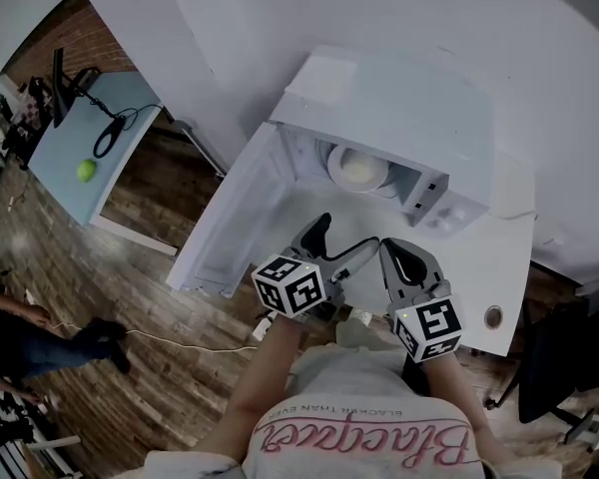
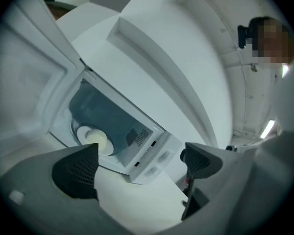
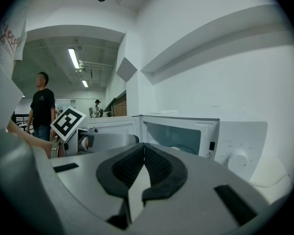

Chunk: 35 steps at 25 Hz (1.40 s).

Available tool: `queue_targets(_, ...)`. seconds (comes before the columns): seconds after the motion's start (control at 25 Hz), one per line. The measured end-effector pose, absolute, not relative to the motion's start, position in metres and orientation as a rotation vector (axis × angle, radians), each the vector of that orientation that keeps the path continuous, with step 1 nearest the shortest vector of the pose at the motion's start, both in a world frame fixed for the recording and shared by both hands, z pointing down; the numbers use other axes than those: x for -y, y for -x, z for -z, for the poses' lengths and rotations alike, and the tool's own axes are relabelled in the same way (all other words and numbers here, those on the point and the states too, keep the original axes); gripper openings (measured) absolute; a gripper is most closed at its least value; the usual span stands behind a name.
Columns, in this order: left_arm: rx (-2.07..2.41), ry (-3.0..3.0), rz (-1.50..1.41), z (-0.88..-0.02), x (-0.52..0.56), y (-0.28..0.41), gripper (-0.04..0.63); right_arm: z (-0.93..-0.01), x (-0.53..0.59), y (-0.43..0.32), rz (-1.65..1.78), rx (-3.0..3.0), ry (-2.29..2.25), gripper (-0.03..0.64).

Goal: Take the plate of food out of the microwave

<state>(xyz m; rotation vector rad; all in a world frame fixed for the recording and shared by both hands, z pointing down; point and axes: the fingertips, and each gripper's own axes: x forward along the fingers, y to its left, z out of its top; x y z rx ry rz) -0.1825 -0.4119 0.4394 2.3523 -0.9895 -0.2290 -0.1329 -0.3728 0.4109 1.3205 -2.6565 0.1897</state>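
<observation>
Left gripper (image 2: 139, 153) agape; microwave door (image 1: 230, 223) wide open

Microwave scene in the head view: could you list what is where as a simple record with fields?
Microwave: white, on a white table, door swung open
Inside: plate with pale food, not yet taken out
Left tongs: open, empty, facing the cavity
Right tongs: shut, empty
</observation>
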Motion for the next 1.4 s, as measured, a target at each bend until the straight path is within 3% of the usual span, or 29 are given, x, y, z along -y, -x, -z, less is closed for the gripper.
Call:
queue_targets(0.08,0.958,-2.292,0.259,-0.444,0.42,0.183,0.551,-0.411,0.378,0.132,-0.202,2.658,-1.327,0.011)
queue_targets(0.72,0.961,-1.987,0.434,-0.494,0.479,0.194,0.546,-0.423,0.416,0.116,-0.245,2.642,-1.333,0.011)
queue_targets(1.04,0.882,-1.895,0.56,-0.508,0.497,0.191,0.488,-0.43,0.428,0.116,-0.287,2.669,-1.292,0.011)
queue_targets(1.28,0.905,-1.816,0.584,-0.524,0.504,0.195,0.367,-0.431,0.432,0.115,-0.312,2.685,-1.283,0.011)
queue_targets(1.4,0.95,-1.763,0.575,-0.536,0.508,0.199,0.218,-0.434,0.432,0.114,-0.322,2.686,-1.275,0.011)
